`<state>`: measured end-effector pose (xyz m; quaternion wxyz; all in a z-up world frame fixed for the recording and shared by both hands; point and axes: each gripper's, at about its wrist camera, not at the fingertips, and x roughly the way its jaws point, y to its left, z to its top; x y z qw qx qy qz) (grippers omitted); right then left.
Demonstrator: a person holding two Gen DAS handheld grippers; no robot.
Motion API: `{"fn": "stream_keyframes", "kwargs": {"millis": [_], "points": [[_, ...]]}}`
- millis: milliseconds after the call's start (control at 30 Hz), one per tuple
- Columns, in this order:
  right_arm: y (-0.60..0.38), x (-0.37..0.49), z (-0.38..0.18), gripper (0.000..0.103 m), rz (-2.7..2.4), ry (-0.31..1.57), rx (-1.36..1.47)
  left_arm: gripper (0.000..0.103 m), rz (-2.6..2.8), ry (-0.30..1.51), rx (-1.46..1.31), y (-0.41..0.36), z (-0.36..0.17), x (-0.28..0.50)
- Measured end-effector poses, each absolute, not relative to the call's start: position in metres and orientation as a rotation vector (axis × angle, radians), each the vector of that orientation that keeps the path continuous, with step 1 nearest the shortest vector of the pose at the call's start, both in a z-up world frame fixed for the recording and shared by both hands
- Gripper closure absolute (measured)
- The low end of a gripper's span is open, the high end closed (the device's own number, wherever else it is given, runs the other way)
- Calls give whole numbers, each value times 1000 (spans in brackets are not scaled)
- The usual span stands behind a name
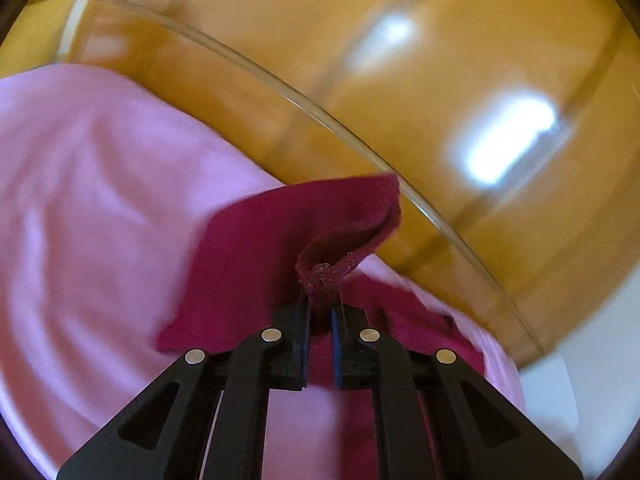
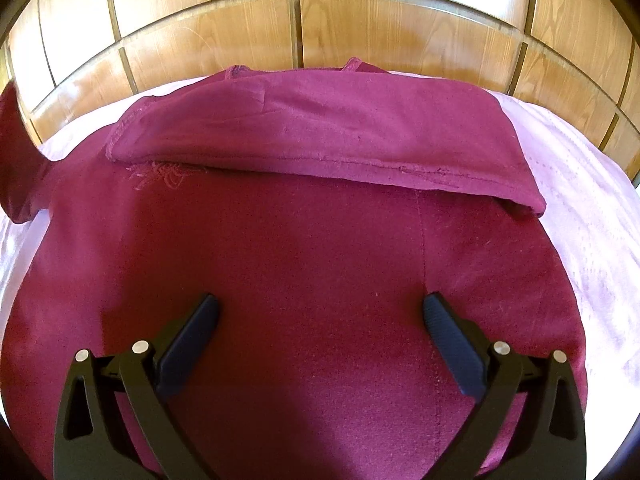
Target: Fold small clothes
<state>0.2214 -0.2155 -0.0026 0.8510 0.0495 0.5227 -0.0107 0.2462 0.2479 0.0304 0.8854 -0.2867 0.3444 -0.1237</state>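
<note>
A maroon garment (image 2: 312,248) lies spread on a pink bedsheet (image 2: 592,208). Its far part is folded over toward me, with a stitched hem (image 2: 360,168) across the middle. My right gripper (image 2: 320,312) is open and empty, hovering just above the near part of the garment. In the left wrist view, my left gripper (image 1: 320,300) is shut on a hemmed edge of the same maroon garment (image 1: 280,248) and holds it lifted above the pink bedsheet (image 1: 100,200). That lifted part shows at the far left of the right wrist view (image 2: 16,152). The left view is blurred.
A wooden panelled headboard (image 2: 320,20) stands behind the bed. In the left wrist view the wooden surface (image 1: 440,80) fills the upper right, blurred, with bright reflections.
</note>
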Motion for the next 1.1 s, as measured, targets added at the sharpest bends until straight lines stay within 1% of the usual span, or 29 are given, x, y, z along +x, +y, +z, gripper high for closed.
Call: {"fn": "stream_keyframes", "kwargs": {"millis": [33,100,167,233,400,433,467,567,600,633,667,700,733,767,900,1100], "points": [[-216,223,0,2,-23,1107,110,96,-286,731,-540,220,29,242],[-218,225,7,4,-6,1110,163,96,-326,764,-498,190,21,239],[-221,228,19,8,70,1096,301,96,-363,819,-489,162,6,240],[-216,237,29,10,187,1085,434,96,-378,856,-452,142,-6,238],[-185,273,41,9,441,1091,682,96,-401,898,-392,118,-18,242],[-175,285,39,5,487,1110,750,96,-403,899,-385,117,-19,247],[-167,293,36,5,516,1126,799,96,-403,898,-378,115,-19,248],[-139,319,30,6,536,1162,834,96,-410,884,-339,110,-16,240],[-127,326,29,11,532,1172,803,96,-413,878,-325,107,-15,239],[-119,330,29,40,521,1181,769,96,-420,872,-307,103,-14,237],[-108,335,31,59,507,1198,699,95,-421,868,-293,101,-13,234],[-101,337,33,87,500,1209,653,91,-426,870,-284,101,-12,231],[-93,340,38,96,479,1206,592,82,-430,870,-289,103,-11,229],[-90,341,44,96,467,1193,545,78,-434,860,-304,106,-10,226],[-104,345,82,96,479,1085,488,78,-460,831,-347,117,-4,212],[-159,356,144,96,466,945,473,78,-420,911,-316,107,-25,213]]}}
